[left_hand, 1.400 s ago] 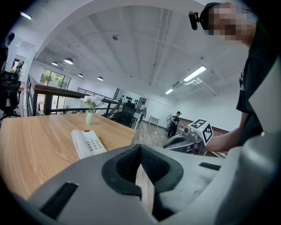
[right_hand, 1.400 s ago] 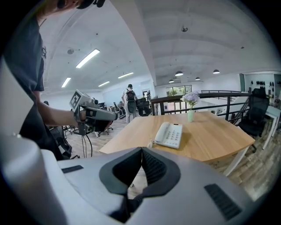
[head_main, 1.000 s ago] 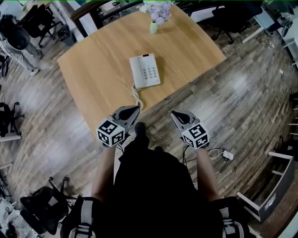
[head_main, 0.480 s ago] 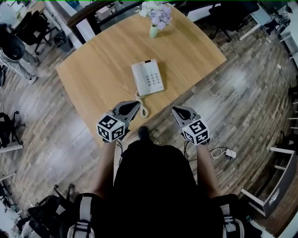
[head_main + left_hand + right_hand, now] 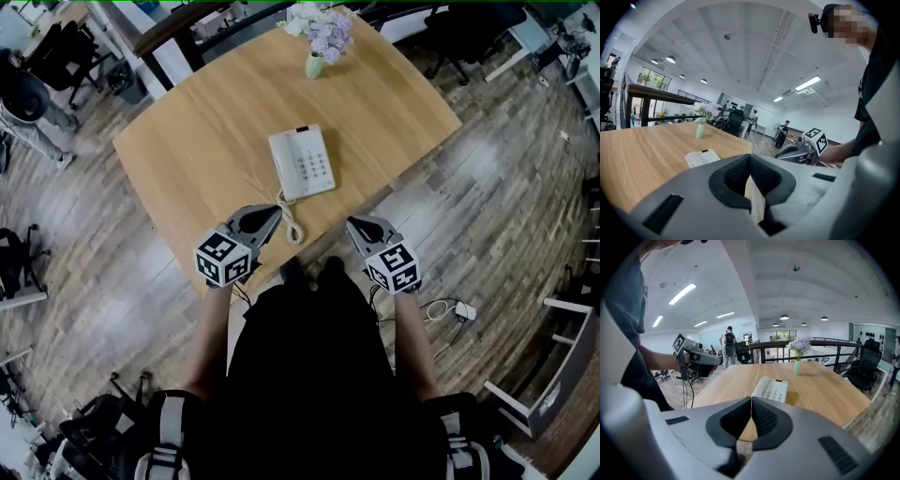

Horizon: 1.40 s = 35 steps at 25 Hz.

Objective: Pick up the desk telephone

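Note:
A white desk telephone (image 5: 302, 162) lies flat on the wooden table (image 5: 206, 141), its coiled cord (image 5: 290, 220) trailing toward the near edge. It also shows in the left gripper view as a low white telephone (image 5: 703, 157) and in the right gripper view as a keypad-up telephone (image 5: 771, 389). My left gripper (image 5: 273, 217) hovers over the table's near edge beside the cord, shut and empty. My right gripper (image 5: 353, 226) hangs just off the table edge over the floor, also shut with nothing in it.
A pale green vase of lilac flowers (image 5: 317, 37) stands at the table's far side. Office chairs (image 5: 66, 42) and desks ring the room. A power strip and cable (image 5: 448, 311) lie on the wood floor at right. People stand far off (image 5: 729, 345).
The telephone and table have drawn nearer in the head view as the person stepped forward. Both grippers moved closer to the table edge and stayed shut.

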Motion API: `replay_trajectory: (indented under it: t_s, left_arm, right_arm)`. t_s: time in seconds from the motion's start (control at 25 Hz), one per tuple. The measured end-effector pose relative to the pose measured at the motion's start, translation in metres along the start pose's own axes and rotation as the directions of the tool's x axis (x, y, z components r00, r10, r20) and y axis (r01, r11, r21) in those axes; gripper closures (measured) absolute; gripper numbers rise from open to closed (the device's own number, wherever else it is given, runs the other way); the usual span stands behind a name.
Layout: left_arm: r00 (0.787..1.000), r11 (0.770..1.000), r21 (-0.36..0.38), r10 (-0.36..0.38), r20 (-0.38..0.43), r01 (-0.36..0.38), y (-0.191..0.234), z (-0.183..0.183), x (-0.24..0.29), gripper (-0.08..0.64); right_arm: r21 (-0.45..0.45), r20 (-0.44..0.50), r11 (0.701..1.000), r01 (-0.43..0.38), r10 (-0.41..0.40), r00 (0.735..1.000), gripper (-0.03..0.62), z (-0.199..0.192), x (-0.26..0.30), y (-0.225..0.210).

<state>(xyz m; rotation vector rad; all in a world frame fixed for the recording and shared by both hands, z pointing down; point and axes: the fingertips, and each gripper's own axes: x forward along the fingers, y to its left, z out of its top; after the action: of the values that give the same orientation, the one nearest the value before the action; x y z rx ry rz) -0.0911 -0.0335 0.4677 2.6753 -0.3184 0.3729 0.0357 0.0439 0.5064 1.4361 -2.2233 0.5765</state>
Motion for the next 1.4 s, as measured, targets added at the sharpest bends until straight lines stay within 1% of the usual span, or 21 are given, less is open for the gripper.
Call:
replay_trajectory:
  t_s: [0.16,0.28,0.48,0.76,1.04,1.4]
  left_arm:
    - [1.000,1.000,-0.008,0.025,-0.012,-0.026,0.005,-0.005,0.000,0.538]
    - [0.998,0.997,-0.033,0.067,-0.016,-0.067,0.016,-0.009,0.008,0.538]
    - [0.991,0.989,-0.069,0.131,-0.010,-0.131,0.029,0.003,0.011,0.538]
    - [0.982,0.977,-0.095,0.186,-0.044,-0.190,0.044,0.006,0.028,0.538]
    - [0.971,0.962,-0.141,0.224,-0.082,-0.233,0.065,-0.004,0.045,0.538]
    - [0.962,0.948,-0.174,0.255,-0.093,-0.268,0.094,-0.007,0.071,0.538]
  right_arm:
    - [0.007,-0.004,1.000,-0.024,0.024,1.000,0.568,-0.003,0.009,-0.006]
    - [0.004,-0.013,0.999,-0.051,0.051,0.999,0.568,-0.006,0.019,-0.024]
    - [-0.009,-0.022,0.995,-0.096,0.096,0.995,0.568,0.012,0.031,-0.049]
    - [-0.002,-0.040,0.990,-0.140,0.140,0.989,0.568,0.024,0.060,-0.085]
    - [0.029,-0.093,0.984,-0.177,0.179,0.979,0.568,0.010,0.089,-0.112]
    - [0.030,-0.143,0.974,-0.224,0.226,0.964,0.568,0.003,0.117,-0.134]
